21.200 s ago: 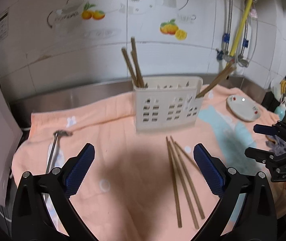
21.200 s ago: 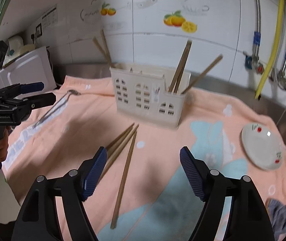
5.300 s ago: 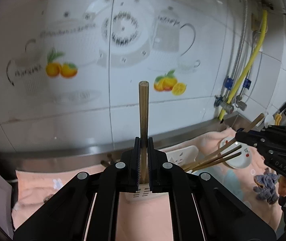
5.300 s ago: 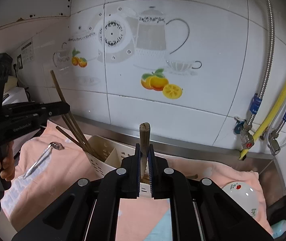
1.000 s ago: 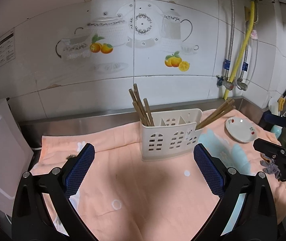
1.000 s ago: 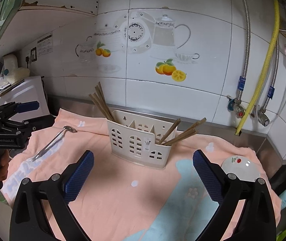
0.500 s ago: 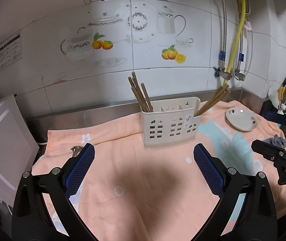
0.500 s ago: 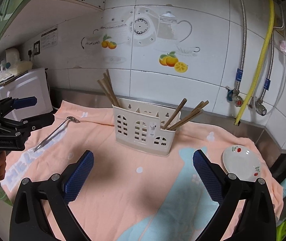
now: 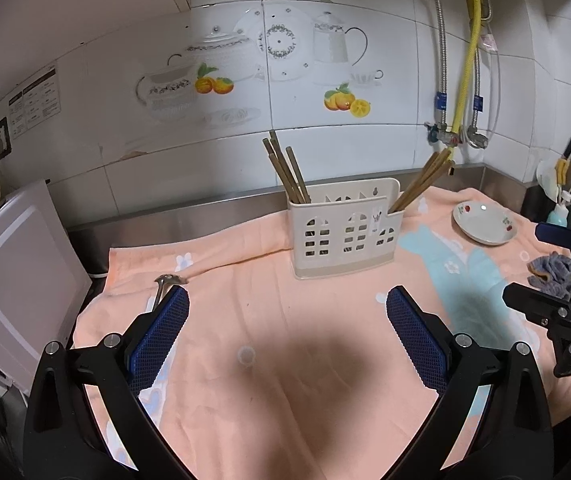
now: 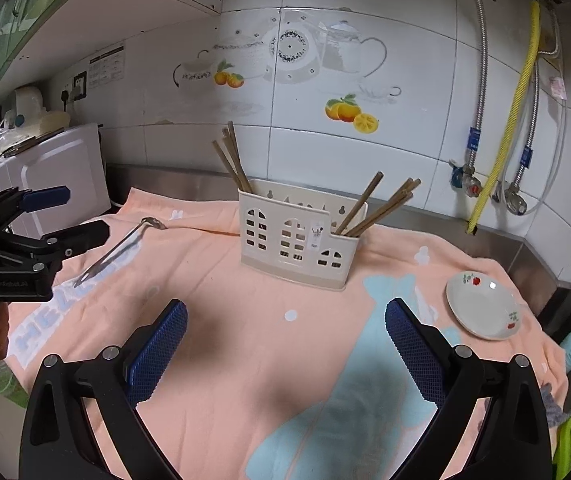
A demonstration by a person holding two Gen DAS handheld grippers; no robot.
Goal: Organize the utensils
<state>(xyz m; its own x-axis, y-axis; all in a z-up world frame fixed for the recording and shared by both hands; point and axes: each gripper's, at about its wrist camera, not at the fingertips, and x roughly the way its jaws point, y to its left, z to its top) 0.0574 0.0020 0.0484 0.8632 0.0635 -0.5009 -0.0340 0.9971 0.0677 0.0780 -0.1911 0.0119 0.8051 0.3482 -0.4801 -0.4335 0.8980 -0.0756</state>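
Left gripper [image 9: 287, 334]: jaws spread wide, empty, low centre of frame. Right gripper [image 10: 285, 342]: same, wide apart, nothing held.
Utensil holder [image 9: 343, 232]: upright, mid-frame on towel [image 9: 265, 360]; chopsticks [image 9: 285, 170] in left compartment, second bundle [image 10: 377, 206] leaning out right.
Metal ladle [image 10: 121, 246]: loose on towel, left of holder.
Risk: thin handle flat on soft cloth; pinch may snag towel, or slip.

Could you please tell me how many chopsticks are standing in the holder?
8: a left bunch of four and a right bunch of four, at opposite ends of the holder; overlap may hide others.
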